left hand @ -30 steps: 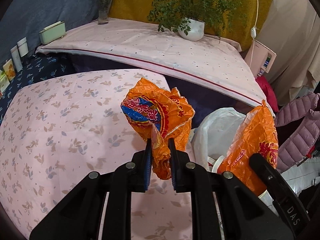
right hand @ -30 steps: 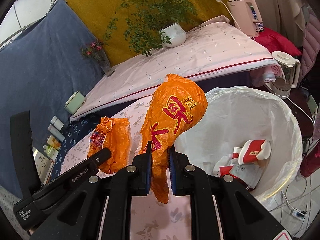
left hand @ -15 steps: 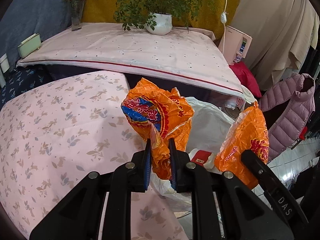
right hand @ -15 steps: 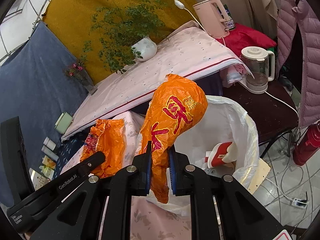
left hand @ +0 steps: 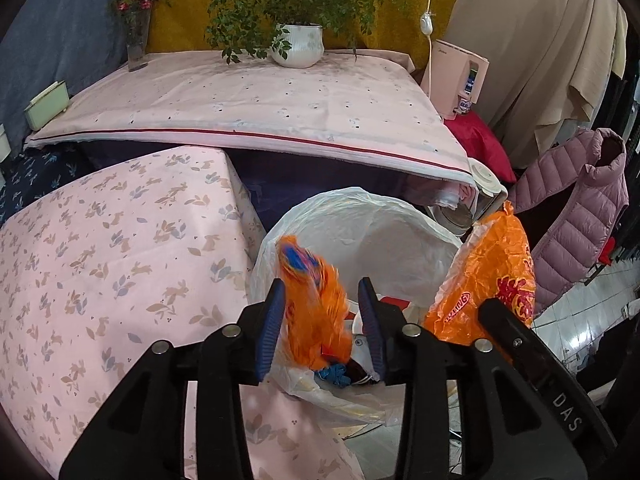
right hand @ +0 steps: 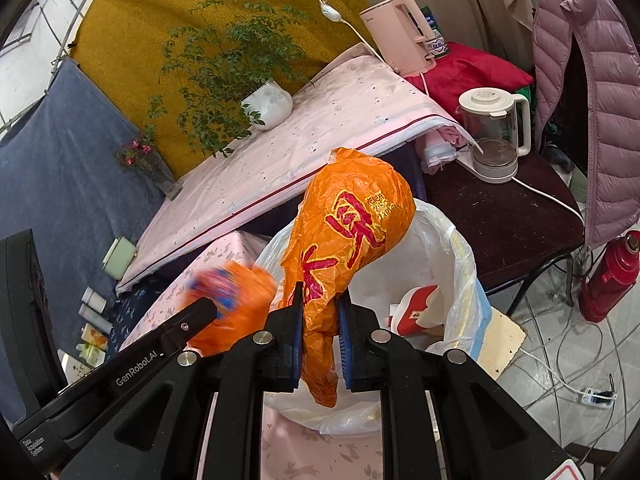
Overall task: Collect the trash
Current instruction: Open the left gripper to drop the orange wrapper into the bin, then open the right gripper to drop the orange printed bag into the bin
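We work at a table with a pink rabbit-print cloth [left hand: 120, 264], a white-lined trash bin [left hand: 360, 232] at its edge. Some trash already lies inside. Our left gripper [left hand: 322, 320] is spread wide, a blurred orange wrapper [left hand: 312, 304] loose between its fingers above the bin. Our right gripper [right hand: 318, 332] pinches an orange plastic bag [right hand: 344, 232], unreleased, over the liner.

Home, potted plant [left hand: 297, 38], kettle [right hand: 494, 134], jacket [left hand: 580, 216]
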